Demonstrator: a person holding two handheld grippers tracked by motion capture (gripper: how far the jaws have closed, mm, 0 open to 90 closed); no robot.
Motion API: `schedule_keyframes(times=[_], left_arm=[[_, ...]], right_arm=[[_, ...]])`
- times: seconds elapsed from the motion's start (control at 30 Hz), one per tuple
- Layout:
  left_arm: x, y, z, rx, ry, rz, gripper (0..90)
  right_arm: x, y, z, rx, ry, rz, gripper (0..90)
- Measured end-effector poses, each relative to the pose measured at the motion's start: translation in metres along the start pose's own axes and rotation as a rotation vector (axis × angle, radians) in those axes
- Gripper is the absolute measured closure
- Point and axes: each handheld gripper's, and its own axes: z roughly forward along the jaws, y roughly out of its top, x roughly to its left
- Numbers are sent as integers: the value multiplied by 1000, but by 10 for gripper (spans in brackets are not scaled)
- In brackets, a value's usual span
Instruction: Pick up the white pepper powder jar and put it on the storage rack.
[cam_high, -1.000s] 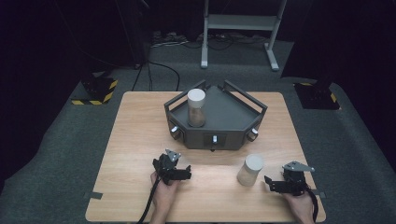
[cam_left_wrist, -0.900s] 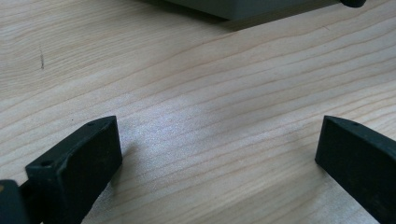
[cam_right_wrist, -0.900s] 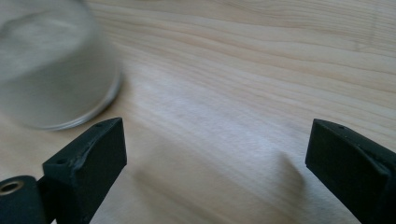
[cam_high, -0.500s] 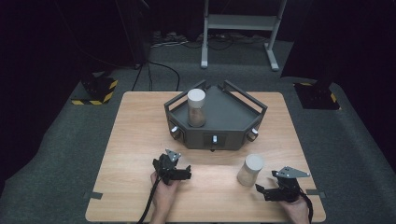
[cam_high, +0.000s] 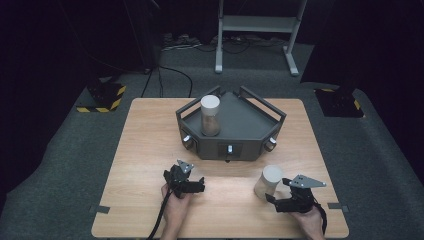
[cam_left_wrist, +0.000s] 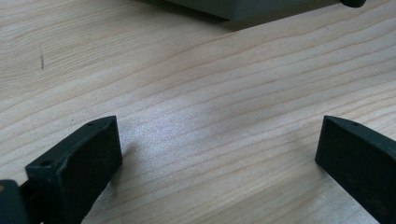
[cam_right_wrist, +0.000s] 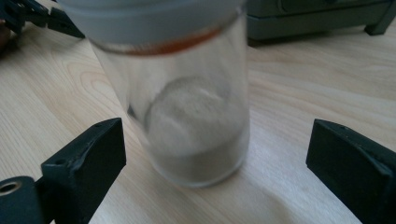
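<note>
A clear jar with a pale lid stands on the wooden table at the front right; some pale powder lies in its bottom. My right gripper is open just behind the jar, whose base lies ahead between the spread jaws, untouched. A second lidded jar stands upright in the grey tray-like station at the table's middle. My left gripper is open over bare wood at the front left, nothing between its jaws.
The grey station has raised rails, knobs at its front corners and a small switch in front. A metal stand and cables lie on the dark floor beyond the table. Black-and-yellow floor weights sit left.
My right gripper has moved left and slightly forward toward the jar on the table, bringing it between the jaws. The left gripper has stayed put.
</note>
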Motion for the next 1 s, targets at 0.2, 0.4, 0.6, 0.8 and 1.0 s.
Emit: schedule_keyframes(times=[0.2, 0.4, 0.6, 0.8, 1.0], left_arm=[[0, 0, 0, 1, 1, 0, 6], [0, 0, 0, 1, 1, 0, 6], [0, 0, 0, 1, 0, 0, 6], [0, 0, 0, 0, 0, 0, 6], [0, 0, 0, 0, -1, 0, 6]], right_arm=[[1, 5, 4, -26, 15, 0, 58], [3, 12, 10, -41, 35, -12, 101], [8, 18, 16, -48, 32, -24, 160], [19, 21, 18, -59, -6, -57, 223], [25, 19, 16, -84, -36, -67, 283]])
